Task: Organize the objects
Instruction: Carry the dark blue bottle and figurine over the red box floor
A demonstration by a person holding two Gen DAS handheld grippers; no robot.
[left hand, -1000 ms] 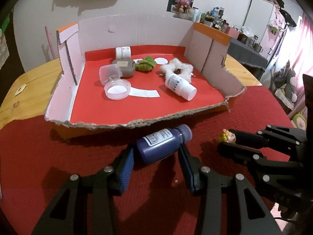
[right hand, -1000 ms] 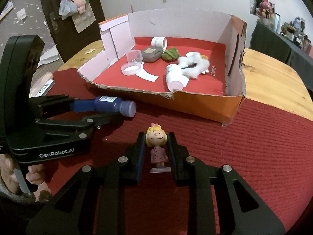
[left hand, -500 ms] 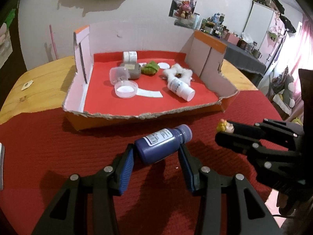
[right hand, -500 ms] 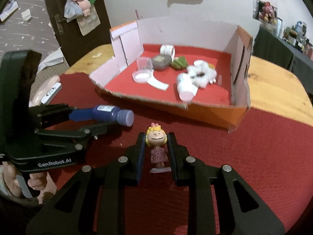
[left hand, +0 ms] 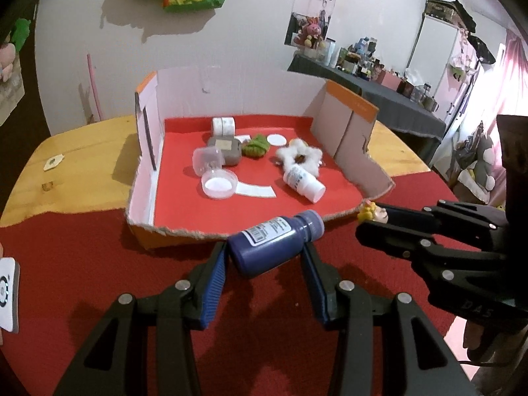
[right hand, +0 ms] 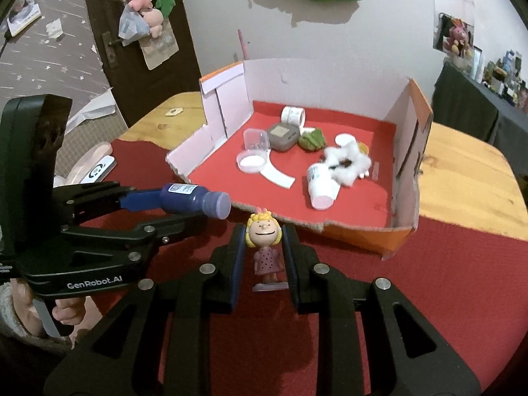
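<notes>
Both claws risen: one bottle (left hand: pixel 275 243), one figurine (right hand: pixel 265 247).

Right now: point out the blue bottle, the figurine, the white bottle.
blue bottle (left hand: pixel 267 247): left wrist view, body beside label.
figurine (right hand: pixel 263 229): right wrist view, face.
white bottle (right hand: pixel 320 183): right wrist view, side wall.

Left gripper (left hand: pixel 264 257): clamped on a dark blue bottle (left hand: pixel 275 241), cap toward the box
Right gripper (left hand: pixel 366 222): pinching a yellow-haired figurine (left hand: pixel 371 213)
Cardboard box (left hand: pixel 349 122): red floor, white bottle (left hand: pixel 303 183) lying inside
</notes>
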